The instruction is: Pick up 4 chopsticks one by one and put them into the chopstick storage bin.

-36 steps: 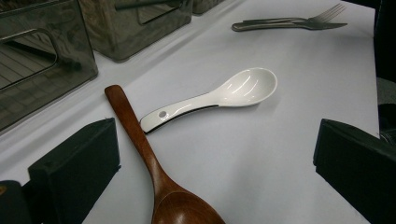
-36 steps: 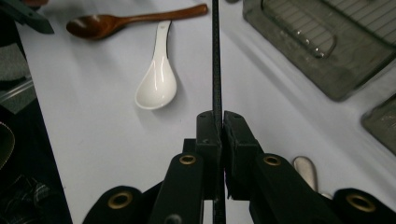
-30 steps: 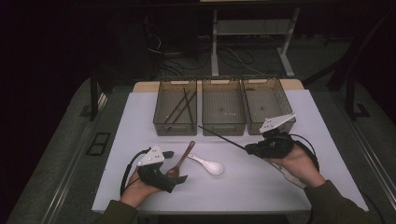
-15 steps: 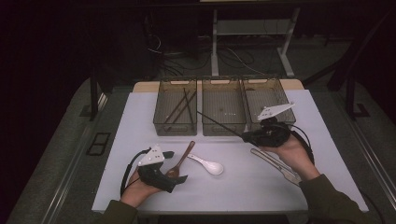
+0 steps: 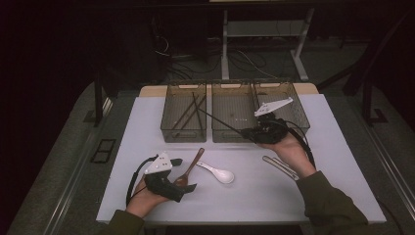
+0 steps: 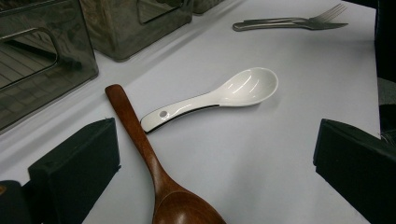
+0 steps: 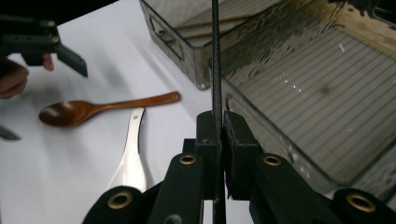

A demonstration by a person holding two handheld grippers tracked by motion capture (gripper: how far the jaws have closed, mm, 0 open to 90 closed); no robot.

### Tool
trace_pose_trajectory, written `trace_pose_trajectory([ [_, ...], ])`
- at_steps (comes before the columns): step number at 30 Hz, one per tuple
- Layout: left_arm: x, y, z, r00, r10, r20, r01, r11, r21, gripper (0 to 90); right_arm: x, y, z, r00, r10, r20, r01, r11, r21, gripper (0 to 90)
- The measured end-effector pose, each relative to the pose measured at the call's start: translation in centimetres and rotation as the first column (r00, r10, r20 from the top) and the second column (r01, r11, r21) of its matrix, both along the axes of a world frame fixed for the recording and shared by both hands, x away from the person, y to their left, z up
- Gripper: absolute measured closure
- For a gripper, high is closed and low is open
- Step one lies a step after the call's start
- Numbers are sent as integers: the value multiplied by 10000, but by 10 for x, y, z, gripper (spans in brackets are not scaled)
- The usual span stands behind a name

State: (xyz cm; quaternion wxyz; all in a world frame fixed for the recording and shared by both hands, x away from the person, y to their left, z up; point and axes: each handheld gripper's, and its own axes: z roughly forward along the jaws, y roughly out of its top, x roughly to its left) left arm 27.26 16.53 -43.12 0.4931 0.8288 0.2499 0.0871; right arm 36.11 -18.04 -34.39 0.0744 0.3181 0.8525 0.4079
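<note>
Chopstick point(image 5: 222, 122) pinched in right gripper point(image 5: 254, 133), tip held over left bin point(image 5: 185, 111) in high view; left gripper point(image 5: 183, 174) rested on table point(image 5: 313, 196) by wooden spoon point(image 5: 188, 171). Left gripper view: jaws spread wide around wooden spoon point(image 6: 154, 172), white spoon point(image 6: 219, 95) beside. Right gripper view: pads pressed together on chopstick point(image 7: 215, 56) above middle bin point(image 7: 299, 102).

The chopstick point(image 7: 215, 56) is black and plain. One spoon point(image 6: 154, 158) is reddish-brown wood, the other spoon point(image 6: 219, 95) glossy white. The bins point(image 5: 234, 117) are smoky grey — translucent, with ribbed floors — on a white table point(image 5: 274, 196).
</note>
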Motion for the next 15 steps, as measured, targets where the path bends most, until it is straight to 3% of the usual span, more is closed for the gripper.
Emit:
trace_pose_trajectory([
  [15,0,0,0,10000,-16,-45,16,10000,-41,0,33,40,2,9994,-344,102,342,9992,213,850],
])
